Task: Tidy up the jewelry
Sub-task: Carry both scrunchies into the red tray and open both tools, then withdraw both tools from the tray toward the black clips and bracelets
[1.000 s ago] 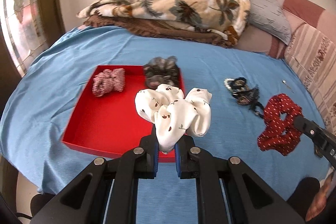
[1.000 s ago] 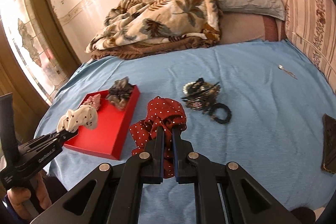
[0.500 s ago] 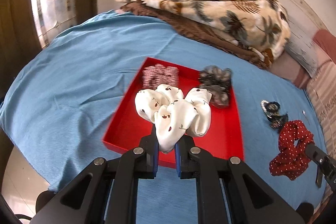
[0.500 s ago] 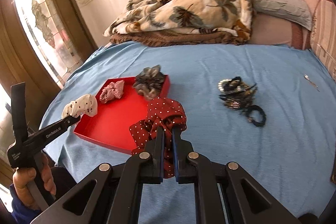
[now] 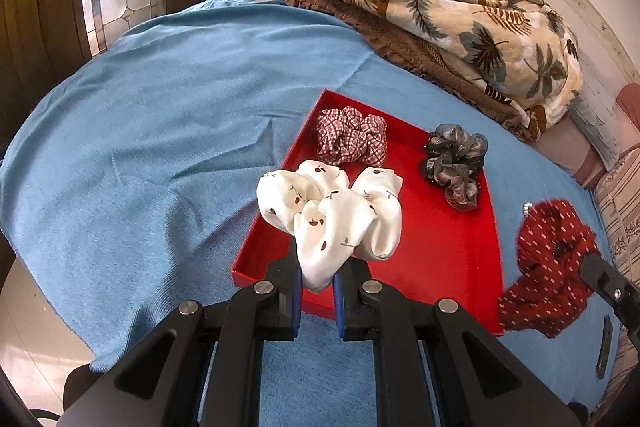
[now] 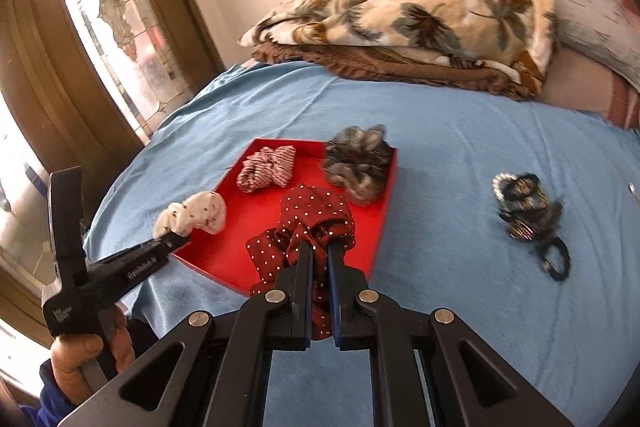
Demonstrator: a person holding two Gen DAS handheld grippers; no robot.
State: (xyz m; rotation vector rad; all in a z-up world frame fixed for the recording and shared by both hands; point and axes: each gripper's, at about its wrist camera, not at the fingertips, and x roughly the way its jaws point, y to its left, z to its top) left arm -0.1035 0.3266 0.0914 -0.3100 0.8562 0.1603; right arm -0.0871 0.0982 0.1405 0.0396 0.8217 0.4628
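Left claw [image 5: 316, 279] is clamped on the white cherry scrunchie [image 5: 332, 215] over the red tray's [image 5: 452, 259] near edge. Right claw [image 6: 319, 263] pinches the red dotted scrunchie [image 6: 312, 223] above the tray's near right corner on the bed [image 6: 460, 167].

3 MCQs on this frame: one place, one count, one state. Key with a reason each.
1. Where does the grey scrunchie lie?
A. in the red tray
B. on the blanket
C. in the right tongs

2. How many scrunchies lie loose in the tray?
A. one
B. two
C. four

3. What state are the left tongs in?
A. open, empty
B. shut on the white scrunchie
C. shut on the tray rim

Key:
1 A: it sits at the tray's far right corner.
2 B: only the grey and the checked scrunchie rest there; the white and the red scrunchie are held by the left and right tongs.
3 B: white fabric is pinched between the fingers.
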